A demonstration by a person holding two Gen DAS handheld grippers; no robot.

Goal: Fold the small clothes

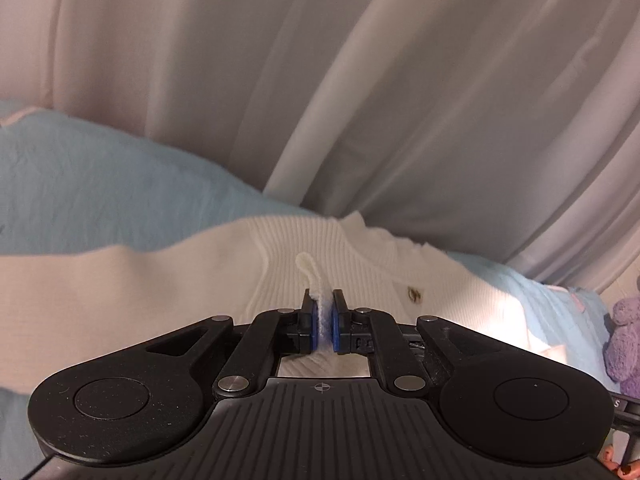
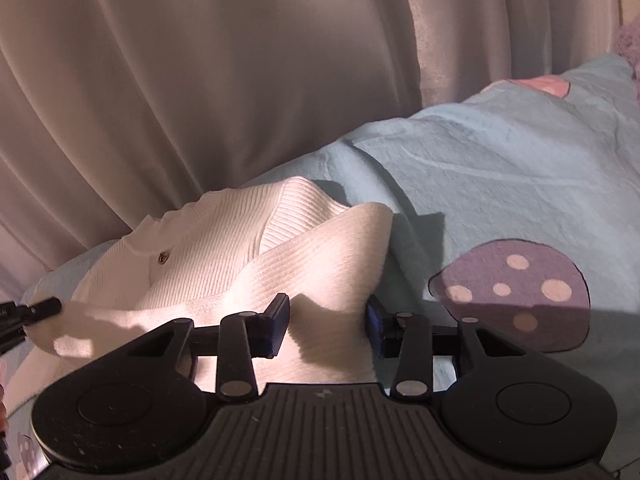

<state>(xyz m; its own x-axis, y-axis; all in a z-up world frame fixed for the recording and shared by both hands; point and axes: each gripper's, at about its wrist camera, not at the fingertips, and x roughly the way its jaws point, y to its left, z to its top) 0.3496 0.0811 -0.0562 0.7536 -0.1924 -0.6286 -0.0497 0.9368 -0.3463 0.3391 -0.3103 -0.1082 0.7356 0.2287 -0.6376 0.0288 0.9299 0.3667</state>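
White ribbed top (image 1: pixel 340 264) lies on a light blue blanket (image 1: pixel 100 188) on the bed, front up, small button (image 1: pixel 414 295) showing near the neckline, pale curtain (image 1: pixel 360 80) right behind it. Blanket has a purple mushroom print (image 2: pixel 516 292) to the right of the top. A purple plush toy (image 1: pixel 624 344) sits at the far right edge of the left wrist view.

Left hand-held gripper (image 1: pixel 324 322): jaws nearly closed, pinching a thin ridge of the white knit between the blue pads (image 1: pixel 311 326). Fabric rises up out of the pinch, so it is a real hold, probably on an edge or sleeve of the top, to carry that part over for a fold.

Right hand-held gripper (image 2: pixel 328 326): jaws about half apart with a lump of the white knit between them. The fabric fills most of the gap, but I cannot tell whether both pads press on it; looks loose, not a firm clamp. Its side of the top is bunched up in a peak.

In the right wrist view the tip of the left hand-held gripper shows at the left edge with white cloth at it, so the two holds are at opposite sides of the garment, likely to move both sides together.

Judgement: fold is in progress, top not flat or squared. Risk: thin knit slips from the right side.
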